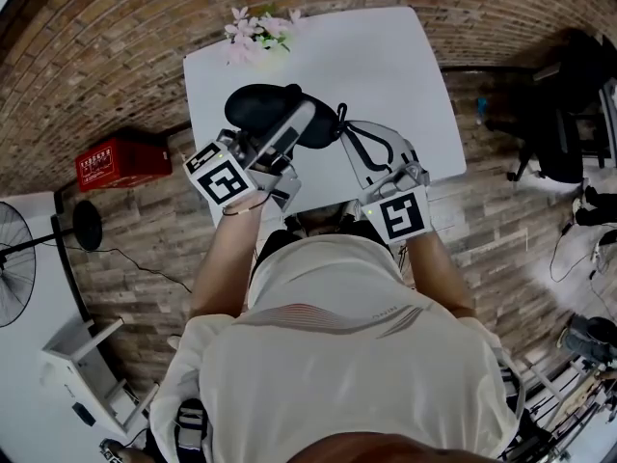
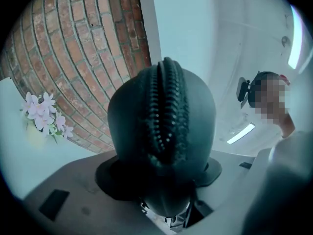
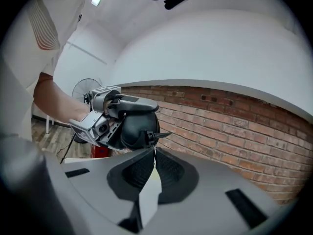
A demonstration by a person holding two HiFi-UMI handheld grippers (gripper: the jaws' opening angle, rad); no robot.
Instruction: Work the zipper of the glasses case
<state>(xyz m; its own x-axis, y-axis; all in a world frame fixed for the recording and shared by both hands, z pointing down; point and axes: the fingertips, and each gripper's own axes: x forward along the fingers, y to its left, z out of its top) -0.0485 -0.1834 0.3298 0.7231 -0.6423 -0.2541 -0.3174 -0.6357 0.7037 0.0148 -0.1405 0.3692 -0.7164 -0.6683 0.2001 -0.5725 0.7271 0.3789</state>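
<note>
The black glasses case (image 1: pixel 265 109) is held in the air above the near half of the white tabletop (image 1: pixel 386 75), clear of its surface. The left gripper (image 2: pixel 162 177) holds it: its jaws stand wide and clamp the case's two sides, with the closed zipper (image 2: pixel 166 106) running up the middle between them. The right gripper (image 3: pixel 154 153) has its jaws closed together, and their tips sit just under the zipper slider (image 3: pixel 146 135) at the case's end. A thin sliver runs from the slider down to those tips; it is too small to tell whether they pinch it. Pink flowers (image 1: pixel 255 32) lie at the tabletop's far edge, and a red crate (image 1: pixel 120 162) stands on the floor left of the tabletop.
</note>
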